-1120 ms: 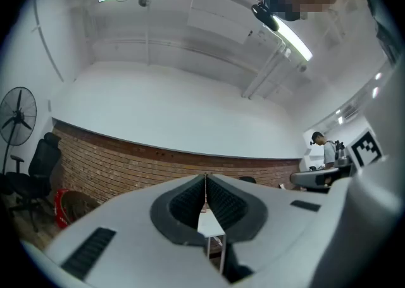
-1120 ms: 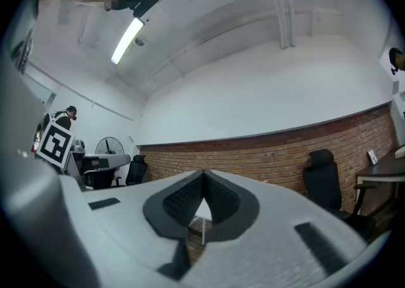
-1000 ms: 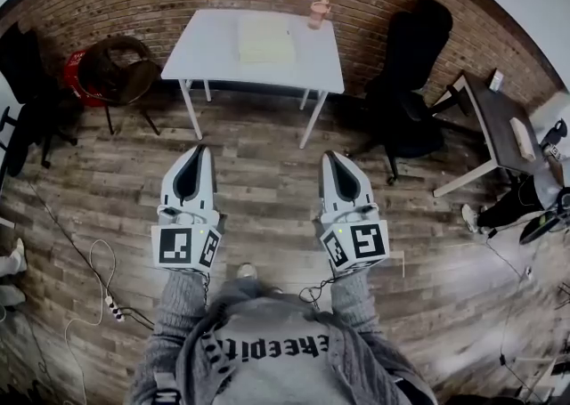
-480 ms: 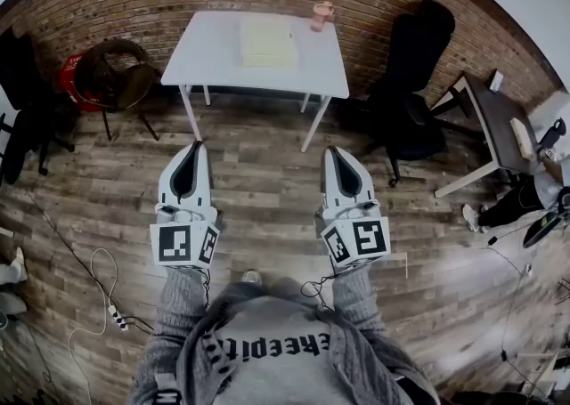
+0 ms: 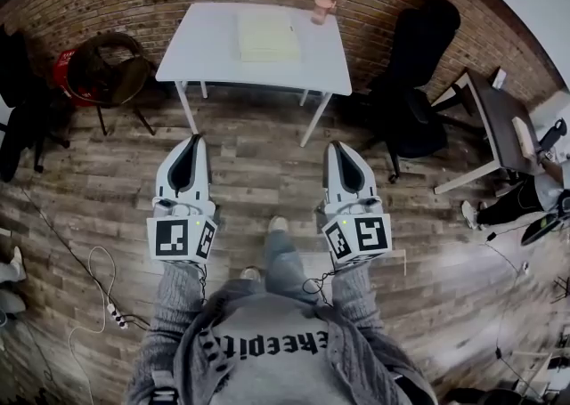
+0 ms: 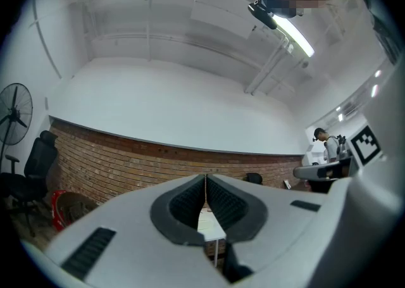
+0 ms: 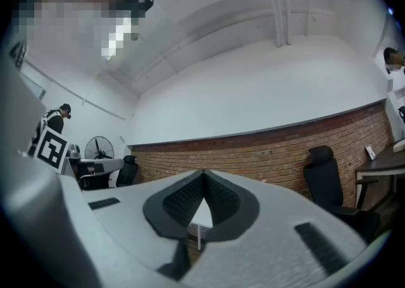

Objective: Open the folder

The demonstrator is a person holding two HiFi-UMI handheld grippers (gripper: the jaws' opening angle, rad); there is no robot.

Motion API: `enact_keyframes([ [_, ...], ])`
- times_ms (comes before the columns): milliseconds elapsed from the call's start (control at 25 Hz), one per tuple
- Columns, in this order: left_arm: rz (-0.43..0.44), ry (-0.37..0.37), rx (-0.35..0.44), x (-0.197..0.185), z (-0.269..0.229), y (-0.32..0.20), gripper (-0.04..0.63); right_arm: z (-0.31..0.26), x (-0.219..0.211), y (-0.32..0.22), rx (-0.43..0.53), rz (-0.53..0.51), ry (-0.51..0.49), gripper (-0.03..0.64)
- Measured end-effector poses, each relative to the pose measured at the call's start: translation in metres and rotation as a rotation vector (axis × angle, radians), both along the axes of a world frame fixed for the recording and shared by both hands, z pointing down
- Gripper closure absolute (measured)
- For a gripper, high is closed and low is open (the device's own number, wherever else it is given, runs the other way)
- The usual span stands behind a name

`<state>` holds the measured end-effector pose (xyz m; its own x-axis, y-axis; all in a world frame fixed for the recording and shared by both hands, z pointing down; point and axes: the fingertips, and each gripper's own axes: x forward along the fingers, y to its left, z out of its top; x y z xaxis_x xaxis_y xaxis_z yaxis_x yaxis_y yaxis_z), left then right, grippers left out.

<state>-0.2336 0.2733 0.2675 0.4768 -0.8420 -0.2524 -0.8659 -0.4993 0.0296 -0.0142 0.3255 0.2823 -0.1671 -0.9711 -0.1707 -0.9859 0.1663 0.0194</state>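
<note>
The person is standing on the wooden floor (image 5: 258,172), well apart from the white tabletop (image 5: 200,52) at the upper middle of the head view. The pale folder (image 5: 265,38) is lying flat and closed there. The left tool (image 5: 198,138) and the right tool (image 5: 335,145) are both pointing toward it with their jaws pressed together and nothing between them, as each gripper view is showing.

Several things could be going wrong from here. If the tools are arriving shut, they will be pushing the folder across the smooth tabletop instead of pinching its cover, so the jaws will need parting first. The thin cover is lying flush, and a tool sliding under it may be catching several sheets or skidding the whole folder. A pink cup (image 5: 322,9) is standing near the folder's upper right corner, where a swinging right tool could be tipping it.

Compared with the earlier frames, a leg (image 5: 280,256) is now swinging forward between the tools, where only a shoe tip was showing. The tabletop is looking slightly nearer. Both tools are remaining shut.
</note>
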Motion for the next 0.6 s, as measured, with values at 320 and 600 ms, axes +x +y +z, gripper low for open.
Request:
enact_keyframes([
  [320, -0.018, 0.002, 0.007, 0.022, 0.000, -0.057, 0.584, 0.001, 0.019, -0.063, 0.004, -0.033, 0.006, 0.612],
  [600, -0.041, 0.009, 0.013, 0.057, -0.007, -0.121, 0.584, -0.010, 0.050, -0.133, 0.013, -0.074, 0.017, 0.612],
])
